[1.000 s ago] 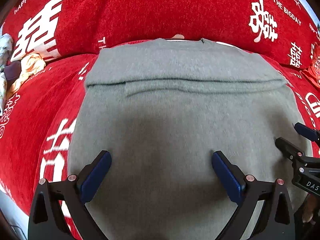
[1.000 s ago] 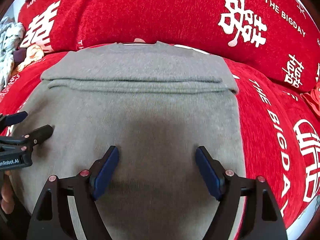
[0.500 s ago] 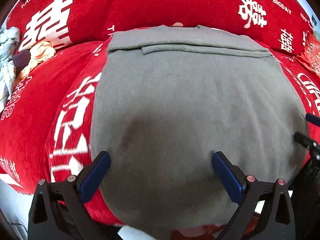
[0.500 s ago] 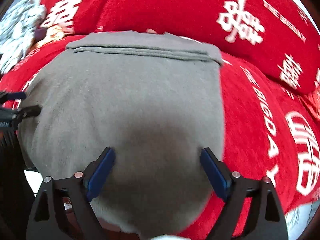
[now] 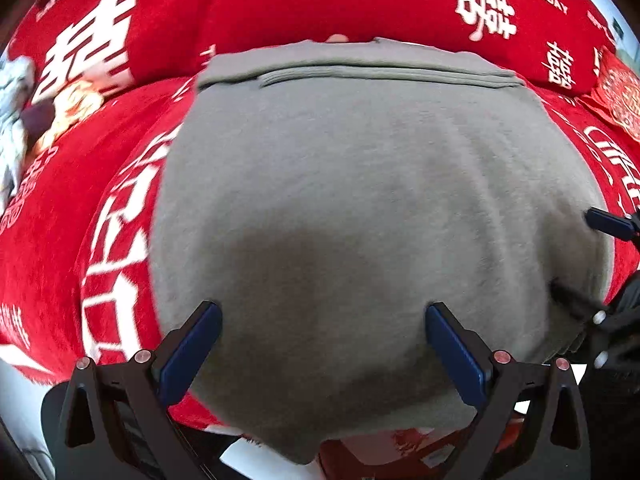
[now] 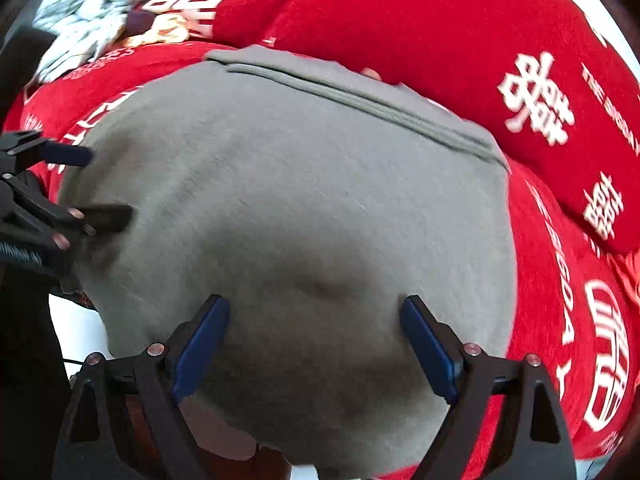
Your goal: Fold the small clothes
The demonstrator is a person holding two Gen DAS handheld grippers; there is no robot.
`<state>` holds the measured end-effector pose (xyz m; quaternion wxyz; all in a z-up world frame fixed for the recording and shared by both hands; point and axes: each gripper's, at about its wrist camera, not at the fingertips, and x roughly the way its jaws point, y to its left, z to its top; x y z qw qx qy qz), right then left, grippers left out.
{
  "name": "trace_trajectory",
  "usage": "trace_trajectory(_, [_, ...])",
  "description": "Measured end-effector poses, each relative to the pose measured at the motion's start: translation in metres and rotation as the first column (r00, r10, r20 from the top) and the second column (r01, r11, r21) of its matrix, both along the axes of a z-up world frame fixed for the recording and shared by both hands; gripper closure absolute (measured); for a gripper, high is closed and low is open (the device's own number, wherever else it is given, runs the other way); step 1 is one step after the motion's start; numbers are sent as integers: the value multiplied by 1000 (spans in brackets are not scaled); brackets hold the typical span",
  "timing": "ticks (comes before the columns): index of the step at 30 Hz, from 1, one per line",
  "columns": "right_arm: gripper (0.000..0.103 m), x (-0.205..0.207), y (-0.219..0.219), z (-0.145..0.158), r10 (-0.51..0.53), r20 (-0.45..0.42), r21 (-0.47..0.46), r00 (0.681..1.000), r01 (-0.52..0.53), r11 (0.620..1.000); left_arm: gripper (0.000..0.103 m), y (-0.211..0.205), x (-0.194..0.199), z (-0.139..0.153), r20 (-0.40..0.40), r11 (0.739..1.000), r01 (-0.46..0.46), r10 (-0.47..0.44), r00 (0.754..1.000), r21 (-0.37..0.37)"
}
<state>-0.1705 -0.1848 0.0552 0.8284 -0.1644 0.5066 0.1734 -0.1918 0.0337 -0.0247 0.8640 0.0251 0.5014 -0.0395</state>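
grey sweater [image 5: 360, 220]: flat on red sofa cover [image 5: 60, 220], near hem hanging off its front edge. left gripper [image 5: 320, 340], right gripper [image 6: 316, 336]: both spread wide, holding nothing, poised above the hem. step: reaching for hem. next: pinch both hem corners, fold towards far edge.

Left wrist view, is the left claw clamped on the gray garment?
No, the left claw stands wide open over the gray garment, with its blue fingers far apart and gripping nothing.
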Motion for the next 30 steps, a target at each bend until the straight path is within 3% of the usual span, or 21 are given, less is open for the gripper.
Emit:
trace_trajectory(7, [12,-11,-38,-2,-86,-21,-4,996,86,996,0,12,-13,-4,-7,999,-33,33,999,-3])
trace_trajectory(11, [12,-20,-55,8,-154,-27,19,988,155,988,0,38,-32,3,-18,989,-97,96,995,-111])
trace_trajectory(14, [12,-26,-80,12,-236,-46,68,971,239,969,0,66,-40,-9,-94,949,-174,155,984,-261])
trace_trajectory(17, [12,-26,-112,1,-329,-136,171,934,349,921,0,82,-39,-27,-145,911,-237,198,969,-338])
trace_trajectory(19, [12,-25,-124,-9,-349,-186,215,918,385,898,0,85,-36,-34,-172,881,-234,177,969,-411])
trace_trajectory(27, [12,-31,-122,-8,-231,-175,405,957,284,869,0,69,-32,-28,-114,881,-190,155,981,-433])
trace_trajectory(30, [17,-29,-115,-9,-206,-162,425,965,257,868,3,60,-29,-19,-59,892,-169,159,986,-420])
